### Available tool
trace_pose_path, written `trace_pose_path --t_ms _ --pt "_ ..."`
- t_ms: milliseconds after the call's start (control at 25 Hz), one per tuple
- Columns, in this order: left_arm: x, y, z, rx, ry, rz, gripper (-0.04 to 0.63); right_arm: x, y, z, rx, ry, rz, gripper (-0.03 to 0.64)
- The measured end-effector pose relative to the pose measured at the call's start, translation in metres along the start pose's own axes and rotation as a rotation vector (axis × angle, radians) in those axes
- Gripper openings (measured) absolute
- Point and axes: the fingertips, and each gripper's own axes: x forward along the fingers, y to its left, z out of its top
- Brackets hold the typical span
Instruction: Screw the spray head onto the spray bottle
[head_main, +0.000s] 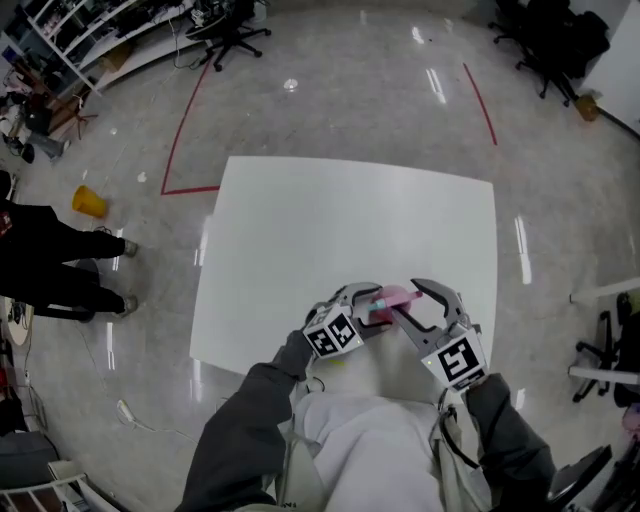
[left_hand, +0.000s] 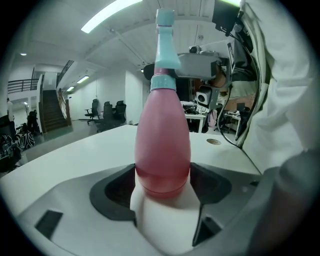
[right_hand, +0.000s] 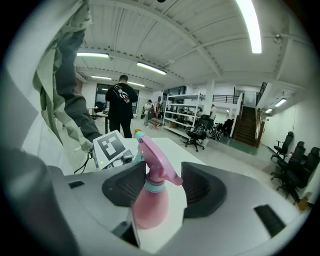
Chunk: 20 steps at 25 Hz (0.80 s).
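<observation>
With the left gripper (left_hand: 162, 190) clamped on the pink bottle (left_hand: 162, 145), low centre in the head view over the table (head_main: 300, 220), and the right gripper (right_hand: 163, 189) pinching the spray head (right_hand: 155, 162), a tilted twist could cross-thread its teal collar (right_hand: 154, 186).

Dark grey sleeves (head_main: 235, 430); pale grey-white garment (head_main: 365, 440) in front. Left tool (head_main: 368, 298), right tool (head_main: 412, 300): light grey shells, black pads (left_hand: 112, 190), black-and-white marker cubes (head_main: 458, 360).

Spray bottle (left_hand: 162, 145) is showing translucent pink; spray head (right_hand: 156, 162) is showing pink with a pale blue collar (right_hand: 154, 186). Table (head_main: 330, 230) is reading plain white, floor (head_main: 350, 90) glossy grey, tape lines (head_main: 182, 140) running red
</observation>
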Motion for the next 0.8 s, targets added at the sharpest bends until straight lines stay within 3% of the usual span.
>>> trace_pose_path --t_ms 120,280,400,560,800 --pt "0.016 -0.013 -0.001 -0.003 -0.001 -0.006 0.354 -0.024 -0.008 -0.025 0.068 -0.039 -0.009 0.204" --pt "0.007 -0.007 -0.036 0.029 0.018 0.008 0.354 -0.014 -0.02 -0.047 0.232 -0.147 -0.043 0.207" --pt "-0.006 -0.005 -0.049 0.0 0.007 0.049 0.354 -0.017 -0.024 -0.059 0.324 -0.182 -0.072 0.207" --pt "-0.022 0.009 -0.065 -0.07 -0.004 0.127 0.354 -0.018 -0.029 -0.067 0.345 -0.184 -0.111 0.206" --pt "-0.052 0.041 -0.067 -0.143 -0.037 0.315 0.351 -0.014 -0.034 -0.076 0.327 -0.157 -0.16 0.204"
